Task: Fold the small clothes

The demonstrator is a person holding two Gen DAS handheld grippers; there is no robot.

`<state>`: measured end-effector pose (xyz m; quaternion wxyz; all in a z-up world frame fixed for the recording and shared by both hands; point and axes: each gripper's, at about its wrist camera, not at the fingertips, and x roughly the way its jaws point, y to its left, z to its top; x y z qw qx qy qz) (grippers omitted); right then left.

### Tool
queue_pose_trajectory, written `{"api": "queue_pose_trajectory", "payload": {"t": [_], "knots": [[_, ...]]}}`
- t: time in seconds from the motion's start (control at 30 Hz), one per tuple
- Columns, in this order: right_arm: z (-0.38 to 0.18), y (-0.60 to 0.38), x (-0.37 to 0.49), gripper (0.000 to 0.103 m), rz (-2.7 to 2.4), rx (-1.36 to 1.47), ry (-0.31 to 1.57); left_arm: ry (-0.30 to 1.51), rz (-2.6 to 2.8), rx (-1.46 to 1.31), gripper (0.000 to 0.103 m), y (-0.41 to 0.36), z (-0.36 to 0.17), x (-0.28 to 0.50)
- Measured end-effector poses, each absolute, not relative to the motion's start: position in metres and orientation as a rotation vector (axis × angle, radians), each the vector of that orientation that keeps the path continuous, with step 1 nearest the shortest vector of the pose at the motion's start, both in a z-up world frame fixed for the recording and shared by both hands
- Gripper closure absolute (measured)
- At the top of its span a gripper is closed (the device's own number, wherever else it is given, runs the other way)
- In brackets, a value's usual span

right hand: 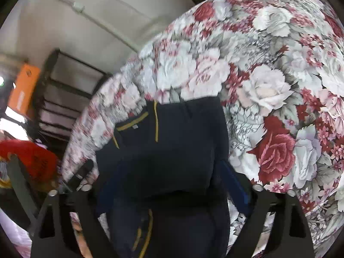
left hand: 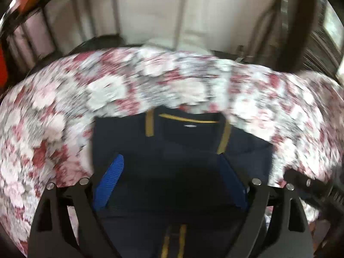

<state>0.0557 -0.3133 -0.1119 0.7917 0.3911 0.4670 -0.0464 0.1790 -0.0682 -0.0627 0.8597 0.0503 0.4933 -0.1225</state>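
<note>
The navy top (left hand: 182, 142) is lying on the floral cloth (left hand: 64, 111), collar pointing away from both grippers, its long axis running along their line of sight. The left gripper (left hand: 169, 182) and right gripper (right hand: 165, 185) are both hanging over it with jaws spread, pinching nothing. The soft knit with mustard trim is bunching under the right.

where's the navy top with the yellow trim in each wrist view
Left wrist view: the navy top fills the lower centre, yellow-edged neckline uppermost, lying between the blue pads of the left hand-held gripper.
Right wrist view: it sits centre to lower centre, neckline toward the upper left, running down between the right hand-held gripper's fingers.
Shared landmark: the floral cloth beneath it.
</note>
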Motion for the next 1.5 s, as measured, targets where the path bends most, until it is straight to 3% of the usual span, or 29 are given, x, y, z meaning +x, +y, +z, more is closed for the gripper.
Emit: {"api": "queue_pose_trajectory", "payload": {"t": [0.03,0.17,0.23,0.43,0.53,0.77,0.9,1.03,1.17,1.27,1.3,1.5], "knots": [[-0.116,-0.31,0.058,0.026,-0.101,0.831,1.025,1.049,-0.238,0.103,0.017,-0.061,-0.067,0.183],[-0.127,-0.309,0.06,0.058,-0.082,0.862,1.046,1.109,-0.188,0.109,0.017,-0.036,-0.094,0.197],[-0.132,-0.307,0.061,0.065,-0.062,0.881,1.048,1.126,-0.178,0.112,0.017,-0.029,-0.105,0.196],[-0.152,-0.288,0.072,0.065,-0.029,0.838,1.108,1.249,-0.05,0.249,0.016,-0.017,-0.161,0.209],[-0.17,-0.287,0.077,0.069,-0.052,0.828,1.149,1.287,-0.05,0.178,0.005,0.001,-0.176,0.217],[-0.159,-0.277,0.077,0.067,-0.033,0.721,1.102,1.212,0.079,0.15,0.008,0.032,-0.159,0.227],[-0.149,-0.274,0.079,0.067,0.01,0.712,1.055,1.19,0.032,0.032,0.024,0.045,-0.14,0.224],[-0.144,-0.275,0.082,0.067,0.026,0.714,1.017,1.103,-0.063,0.068,0.024,0.024,-0.121,0.217],[-0.165,-0.287,0.086,0.071,-0.04,0.733,1.067,1.16,-0.051,0.159,0.024,0.003,-0.15,0.217],[-0.174,-0.293,0.087,0.073,-0.034,0.773,1.08,1.221,0.012,0.21,0.006,0.006,-0.175,0.221],[-0.173,-0.292,0.086,0.073,-0.034,0.77,1.078,1.227,0.025,0.19,0.005,0.011,-0.176,0.222],[-0.154,-0.28,0.077,0.069,0.001,0.714,1.05,1.167,-0.002,0.151,0.014,0.013,-0.14,0.212]]}}
